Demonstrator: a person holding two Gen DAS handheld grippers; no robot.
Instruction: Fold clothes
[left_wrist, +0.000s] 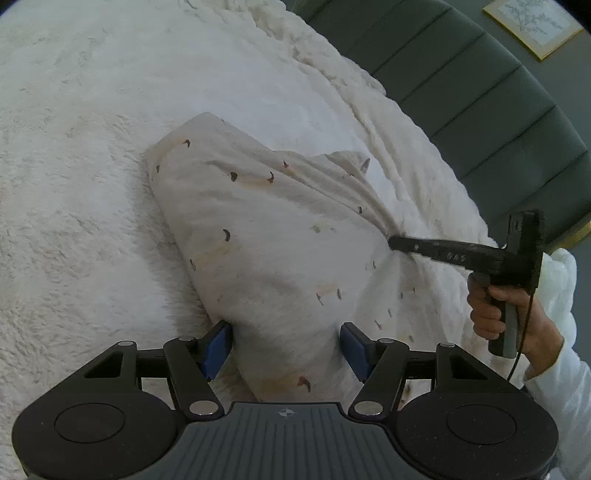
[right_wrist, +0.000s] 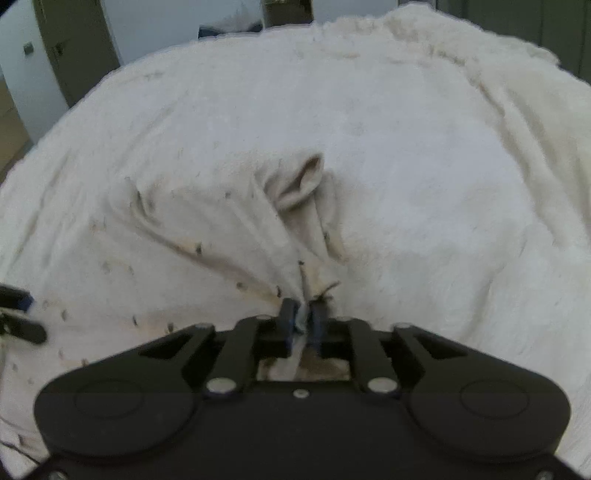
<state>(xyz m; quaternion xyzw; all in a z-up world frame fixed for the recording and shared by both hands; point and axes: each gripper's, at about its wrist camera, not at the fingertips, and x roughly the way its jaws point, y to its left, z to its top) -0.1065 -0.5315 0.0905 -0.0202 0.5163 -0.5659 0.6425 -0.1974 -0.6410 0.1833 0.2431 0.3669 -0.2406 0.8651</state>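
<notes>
Cloth (left_wrist: 258, 236) — a cream garment with small dark marks — lies on the fluffy white blanket (left_wrist: 74, 184). We see our right gripper (right_wrist: 303, 317) pinched tight on a bunched edge, while our left gripper (left_wrist: 286, 345) gapes wide astride the near end, gripping nothing.

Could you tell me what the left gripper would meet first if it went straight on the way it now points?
Most likely the patterned cream garment: the open left gripper already has cloth between its blue pads; depth is unclear.
</notes>
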